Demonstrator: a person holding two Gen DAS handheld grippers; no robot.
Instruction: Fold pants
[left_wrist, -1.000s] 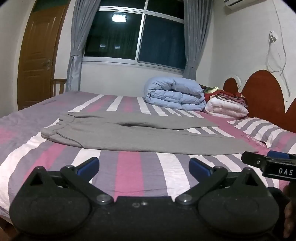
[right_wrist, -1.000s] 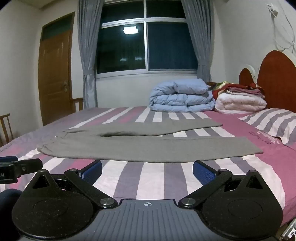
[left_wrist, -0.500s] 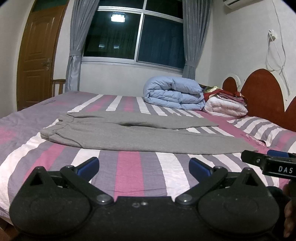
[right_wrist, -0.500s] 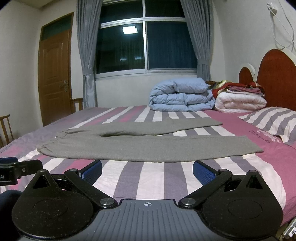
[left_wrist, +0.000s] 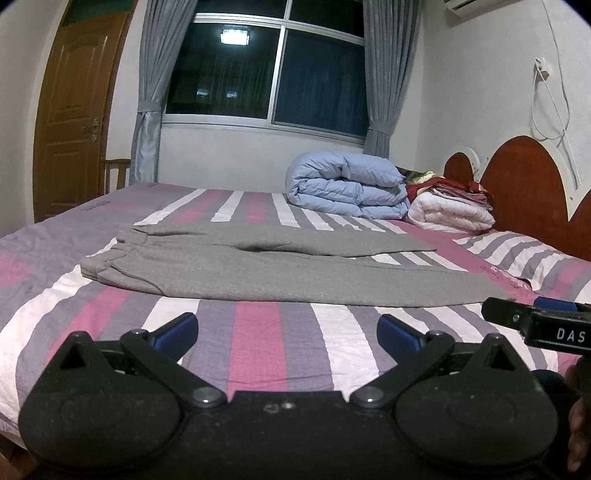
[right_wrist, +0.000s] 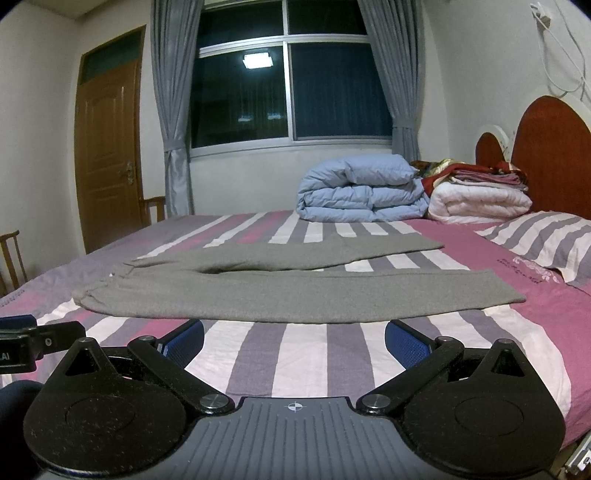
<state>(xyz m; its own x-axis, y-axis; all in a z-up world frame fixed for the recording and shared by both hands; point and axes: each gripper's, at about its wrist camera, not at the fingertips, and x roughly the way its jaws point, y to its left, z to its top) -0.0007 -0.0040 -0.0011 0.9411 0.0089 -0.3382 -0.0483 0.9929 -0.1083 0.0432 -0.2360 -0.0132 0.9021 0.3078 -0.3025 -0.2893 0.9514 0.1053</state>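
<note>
Ahead of both sets of jaws, the grey pants (left_wrist: 280, 266) lie flat on the striped bed (left_wrist: 258, 343), not yet folded. Their long axis runs crosswise to the way the jaws point: waistband off to the left, the two leg ends off to the right, the legs spread in a narrow V with the near leg closest.

The left gripper (left_wrist: 287, 326) is spread wide with nothing between its blue pads, and sits nearer the waistband end. The right gripper (right_wrist: 294, 334) is likewise wide open and empty, with the near leg's hem ahead and a little to its right, so it looks the better placed for that end. Neither touches the cloth; a band of bare sheet lies between the jaws and the near edge of the pants.

Well beyond the pants, ahead and to the right, sit a folded blue duvet (left_wrist: 347, 188), a white bundle (left_wrist: 450, 212) with red cloth on top, and a striped pillow (right_wrist: 546, 240). None of these stands in the way; the approach seems open.
</note>
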